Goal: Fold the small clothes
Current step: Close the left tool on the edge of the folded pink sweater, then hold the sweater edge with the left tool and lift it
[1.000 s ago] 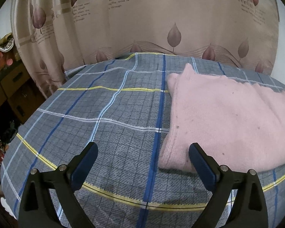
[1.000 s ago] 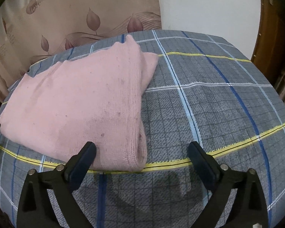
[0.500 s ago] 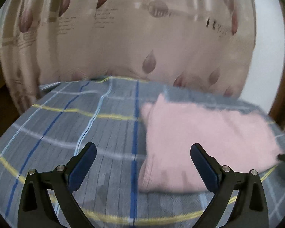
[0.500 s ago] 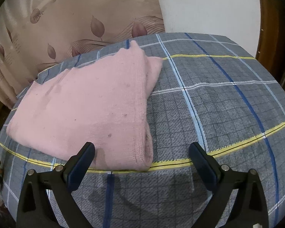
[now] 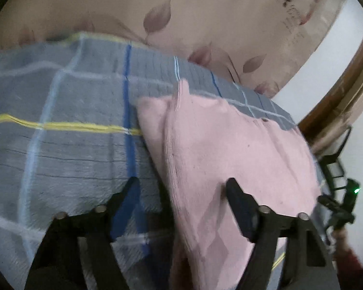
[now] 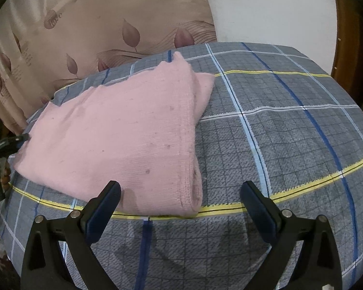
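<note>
left hand-held gripper (image 5: 181, 188), jaws just closing but still apart, straddles the pink sweater's (image 5: 230, 149) edge on the bed (image 5: 60, 149); right hand-held gripper (image 6: 180, 193) gapes wide.

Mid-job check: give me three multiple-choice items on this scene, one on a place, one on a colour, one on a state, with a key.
1. Where does the pink garment lie?
A. on the plaid cover
B. on the floor
C. on a chair

2. What colour is the stripe beneath the garment's near edge?
A. red
B. yellow
C. green

3. How does the right hand-held gripper stand?
A. shut on the garment
B. open, holding nothing
C. shut on the cover

Key: 1 A, the garment rests on the plaid cover; 2 B, a yellow line runs there; 3 B, its jaws stand wide apart, short of the garment.
</note>
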{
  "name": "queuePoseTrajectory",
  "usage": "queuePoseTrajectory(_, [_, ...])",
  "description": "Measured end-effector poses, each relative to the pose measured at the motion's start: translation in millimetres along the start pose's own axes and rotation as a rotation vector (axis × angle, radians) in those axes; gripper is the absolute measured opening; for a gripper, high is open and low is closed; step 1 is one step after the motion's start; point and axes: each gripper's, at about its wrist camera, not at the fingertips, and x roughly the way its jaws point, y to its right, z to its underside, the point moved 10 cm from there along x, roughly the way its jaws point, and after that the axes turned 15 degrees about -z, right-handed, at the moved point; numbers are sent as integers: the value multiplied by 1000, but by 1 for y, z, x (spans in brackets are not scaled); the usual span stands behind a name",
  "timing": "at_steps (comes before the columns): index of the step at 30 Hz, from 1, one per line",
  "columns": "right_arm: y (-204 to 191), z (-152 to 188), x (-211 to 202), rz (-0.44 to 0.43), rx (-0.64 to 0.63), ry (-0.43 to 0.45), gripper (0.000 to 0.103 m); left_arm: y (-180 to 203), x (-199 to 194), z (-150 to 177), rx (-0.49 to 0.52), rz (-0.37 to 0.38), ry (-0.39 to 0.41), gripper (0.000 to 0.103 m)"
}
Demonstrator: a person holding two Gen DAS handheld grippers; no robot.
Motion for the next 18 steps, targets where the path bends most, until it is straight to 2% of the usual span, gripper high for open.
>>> queuePoseTrajectory(8, [-2,1,1,-20,-5,-2,99,9,23,-26,-47,161,-41,69])
queuePoseTrajectory(9, [-2,1,2,-21,-6,-3,99,10,26,-29,-62,175,-45,55])
queuePoseTrajectory(10, [-3,1,2,-22,-6,-3,99,10,31,-30,-87,197,-64,36])
queuePoseTrajectory(12, [-2,1,1,-27,-4,0,99,10,41,-31,-131,234,-86,32])
queuePoseTrajectory(16, [-3,2,1,-40,3,8,99,16,37,-31,-60,198,-28,26])
queuePoseTrajectory(18, [-2,1,-1,-44,12,17,99,16,37,-31,-63,206,-22,25])
